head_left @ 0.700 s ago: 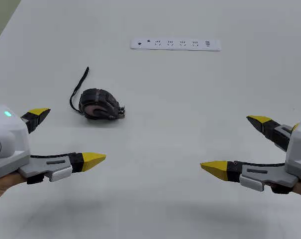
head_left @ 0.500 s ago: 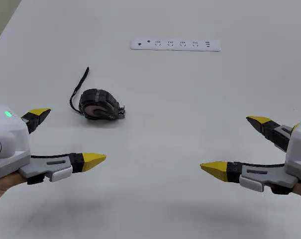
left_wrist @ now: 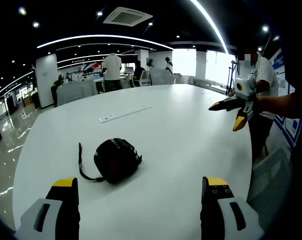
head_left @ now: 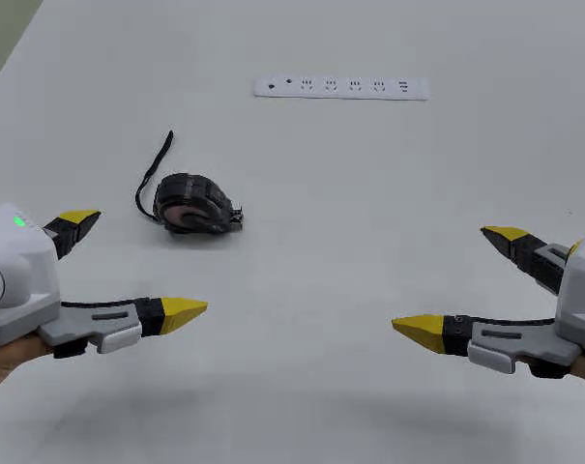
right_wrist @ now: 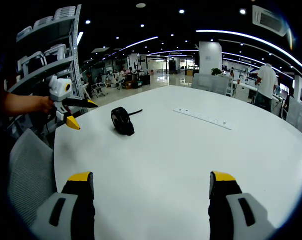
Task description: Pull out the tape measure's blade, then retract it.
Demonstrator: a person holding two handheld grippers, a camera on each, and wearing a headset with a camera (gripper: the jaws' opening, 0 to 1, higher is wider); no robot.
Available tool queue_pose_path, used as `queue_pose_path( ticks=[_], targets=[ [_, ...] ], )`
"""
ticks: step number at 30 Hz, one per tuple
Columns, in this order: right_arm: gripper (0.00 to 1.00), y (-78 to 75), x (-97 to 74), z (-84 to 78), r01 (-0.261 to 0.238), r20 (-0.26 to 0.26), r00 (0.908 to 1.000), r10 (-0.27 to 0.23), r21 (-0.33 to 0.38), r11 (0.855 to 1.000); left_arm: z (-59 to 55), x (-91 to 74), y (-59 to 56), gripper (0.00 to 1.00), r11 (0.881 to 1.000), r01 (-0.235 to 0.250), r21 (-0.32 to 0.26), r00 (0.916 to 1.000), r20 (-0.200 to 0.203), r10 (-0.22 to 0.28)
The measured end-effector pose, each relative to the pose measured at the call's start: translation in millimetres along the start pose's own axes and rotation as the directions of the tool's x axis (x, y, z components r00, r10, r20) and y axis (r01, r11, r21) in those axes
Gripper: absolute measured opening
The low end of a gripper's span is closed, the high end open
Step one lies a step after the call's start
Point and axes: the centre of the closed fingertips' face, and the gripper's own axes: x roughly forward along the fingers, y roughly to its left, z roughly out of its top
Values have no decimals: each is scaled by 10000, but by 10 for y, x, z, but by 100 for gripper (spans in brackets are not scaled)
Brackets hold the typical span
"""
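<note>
Tape measure (head_left: 194, 204) black, blade seemingly retracted.

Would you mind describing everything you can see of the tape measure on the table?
The tape measure is a compact, rounded, dark case, plastic by its look, with a paler round face on one side. It rests on the white table, with nothing drawn out. A thin black wrist strap trails from it across the tabletop. Nothing else touches it.

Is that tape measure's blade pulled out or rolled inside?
Inside: the tape measure lies on the table with no blade extending from its case.
</note>
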Motion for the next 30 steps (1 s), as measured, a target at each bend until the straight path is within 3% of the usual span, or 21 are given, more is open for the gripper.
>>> queue_pose_path(
  ticks=[12, 19, 30],
  targets=[
    [97, -8, 33, 18, -111, -22, 9999, 111, -199, 9997, 2, 15, 16, 99, 9999, 123, 103, 9999, -100, -122],
    [95, -71, 152, 89, -439, 74, 9990, 442, -444, 9980, 13, 120, 30, 98, 9969, 547, 563, 9977, -422, -524],
    [92, -106, 340, 136, -946, 14, 9955, 951, -887, 9916, 57, 280, 147, 98, 9899, 981, 1020, 9933, -717, -911]
  ],
)
